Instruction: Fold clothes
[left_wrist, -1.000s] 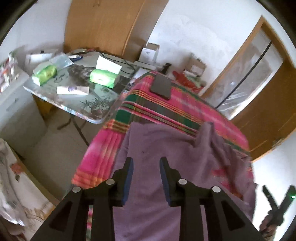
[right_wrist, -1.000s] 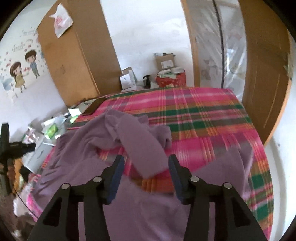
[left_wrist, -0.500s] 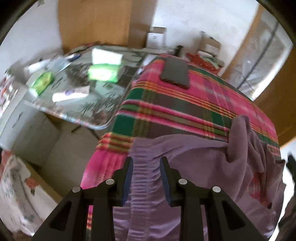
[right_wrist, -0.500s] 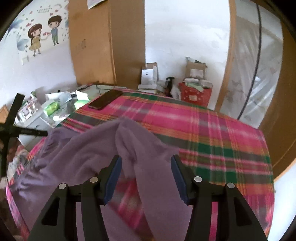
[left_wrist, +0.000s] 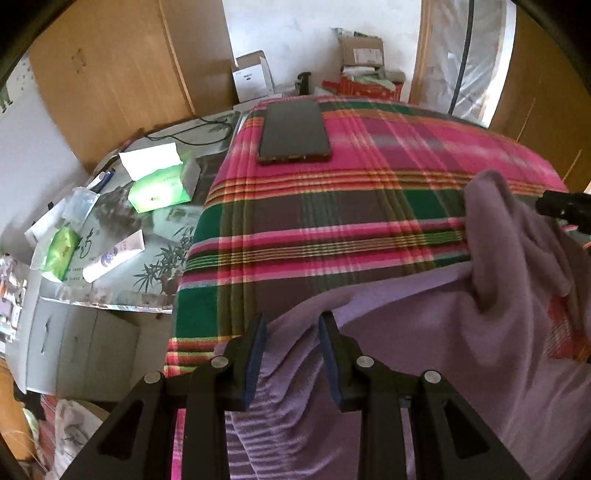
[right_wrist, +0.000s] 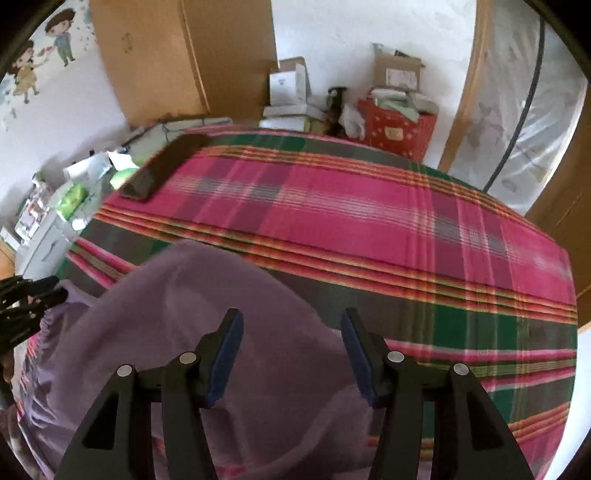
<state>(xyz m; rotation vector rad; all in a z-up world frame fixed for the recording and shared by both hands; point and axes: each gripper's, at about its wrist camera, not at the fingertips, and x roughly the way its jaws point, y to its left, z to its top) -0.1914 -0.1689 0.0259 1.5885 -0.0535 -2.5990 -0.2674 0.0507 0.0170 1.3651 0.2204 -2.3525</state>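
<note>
Garment (left_wrist: 424, 350): purple, crumpled on near part of plaid bed (left_wrist: 332, 229).
Left gripper (left_wrist: 290, 354): jaws part-open over ribbed hem, no grip.
Right gripper (right_wrist: 291, 354): jaws wide, empty, above cloth.
Risk: single-layer pinch bunches fold; drag may shift phone (left_wrist: 293, 131).
Left view only: side table (left_wrist: 122, 280), hem.

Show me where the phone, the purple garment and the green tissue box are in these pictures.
phone (left_wrist: 293, 133): left wrist view, middle of its dark screen.
purple garment (right_wrist: 192, 295): right wrist view, raised fold.
green tissue box (left_wrist: 159, 188): left wrist view, front face.
</note>
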